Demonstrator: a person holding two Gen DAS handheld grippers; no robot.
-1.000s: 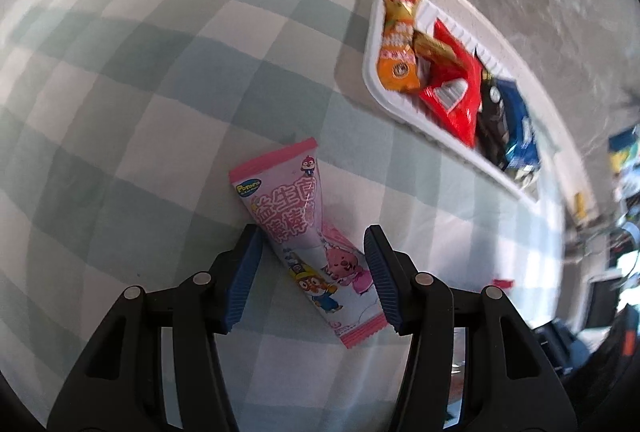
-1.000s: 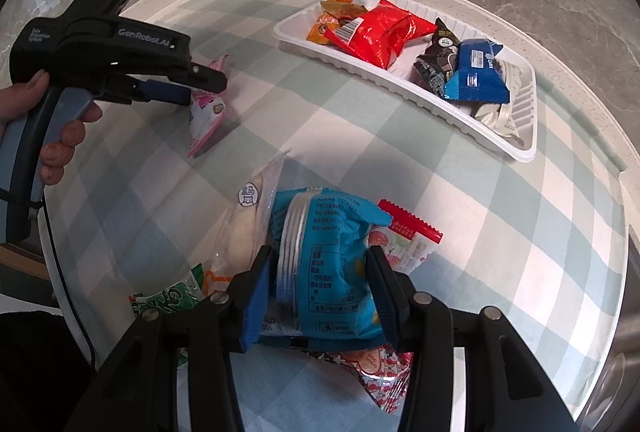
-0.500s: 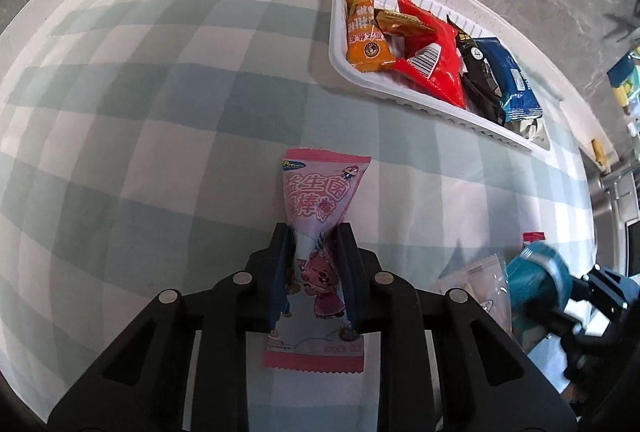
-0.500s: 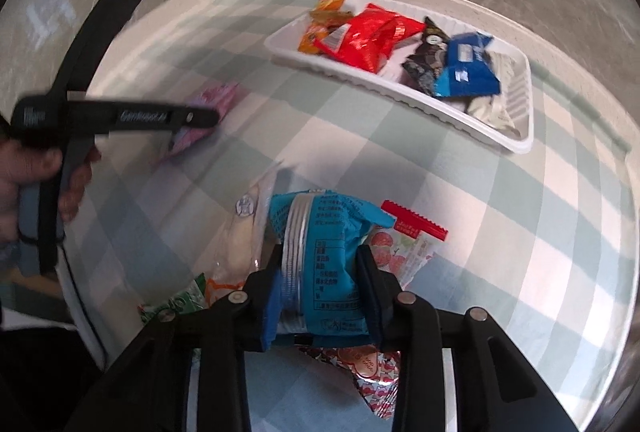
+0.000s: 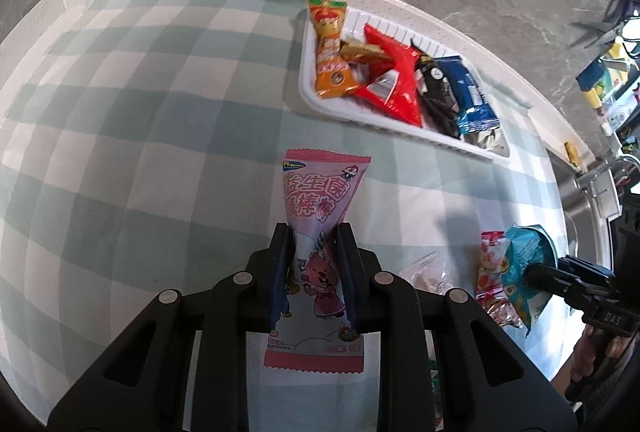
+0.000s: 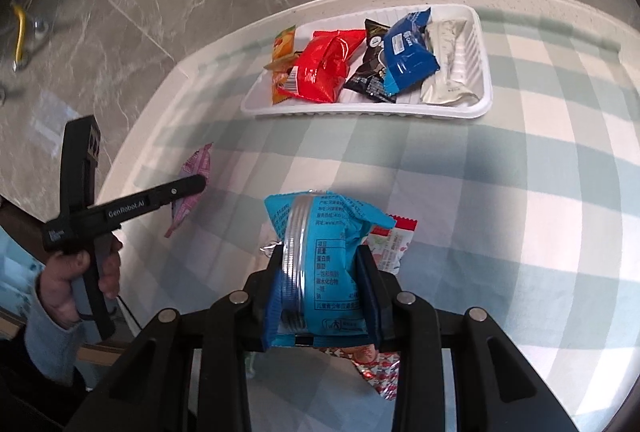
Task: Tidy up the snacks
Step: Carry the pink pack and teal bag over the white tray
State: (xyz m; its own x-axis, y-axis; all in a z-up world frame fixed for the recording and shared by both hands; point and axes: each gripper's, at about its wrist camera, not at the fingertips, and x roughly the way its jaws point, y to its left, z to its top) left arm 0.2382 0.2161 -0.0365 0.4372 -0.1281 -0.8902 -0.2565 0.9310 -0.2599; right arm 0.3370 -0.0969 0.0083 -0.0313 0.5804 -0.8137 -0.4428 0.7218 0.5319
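Blue-padded left gripper (image 5: 314,272) clamped on pink snack pouch (image 5: 320,232), pinched mid-length, lifted off checked tablecloth (image 5: 140,152). Right gripper (image 6: 320,288) likewise clenched on teal snack pack (image 6: 320,232), above the loose wrappers (image 6: 390,244) left on the cloth. White tray (image 6: 482,80) well ahead at far edge, already holding a row of packets. Step in hand, by judgement: carry after pickup. Next: bring both over the tray, lower into free space at the ends, then release.

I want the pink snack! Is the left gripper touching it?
Touching. The left wrist view shows the left gripper shut on the pink snack packet, both pads pressing its sides.
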